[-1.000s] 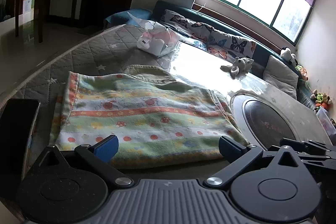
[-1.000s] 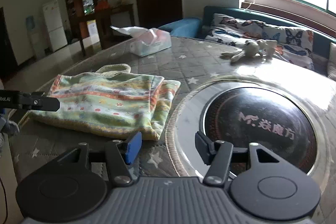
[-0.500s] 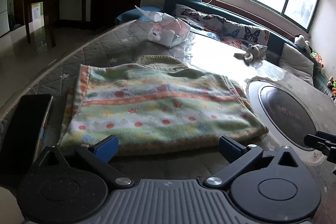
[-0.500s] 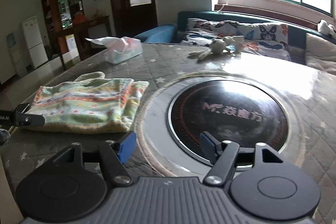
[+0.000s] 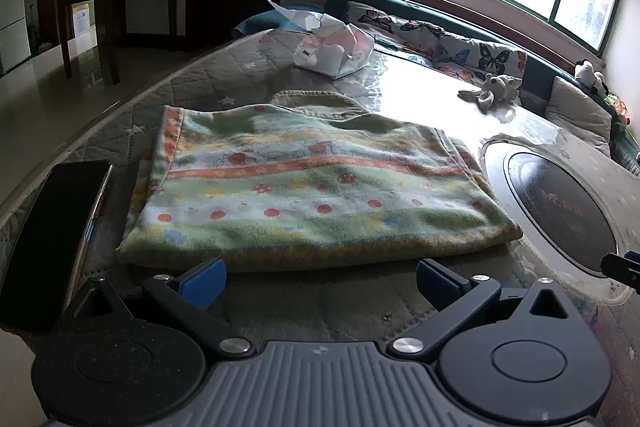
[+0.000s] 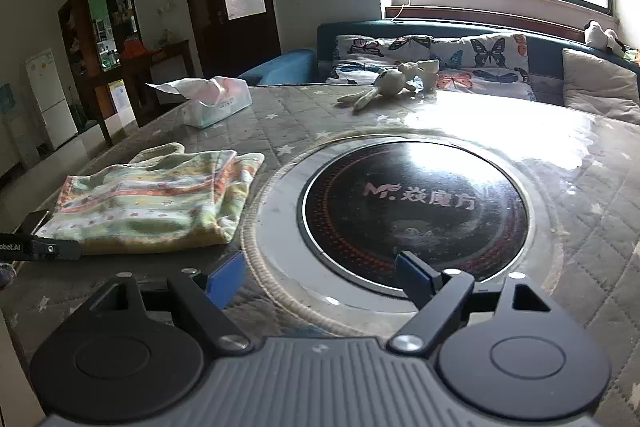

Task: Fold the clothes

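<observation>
progress: we are seeing the striped fleece garment [image 5: 312,187] lying folded flat on the quilted desk [image 6: 592,211], fold looking nearly or fully done | left tool [image 5: 318,281] released, hovering just before its near edge | right tool [image 6: 320,275] released, empty, sitting over the induction cooktop [image 6: 416,203] | left: maybe final tidy

The round black glass induction cooktop [image 6: 416,203] bears a pale "MF" logo followed by Chinese characters. The black bar of the left gripper [image 6: 24,249] reads "obot.AI".
</observation>
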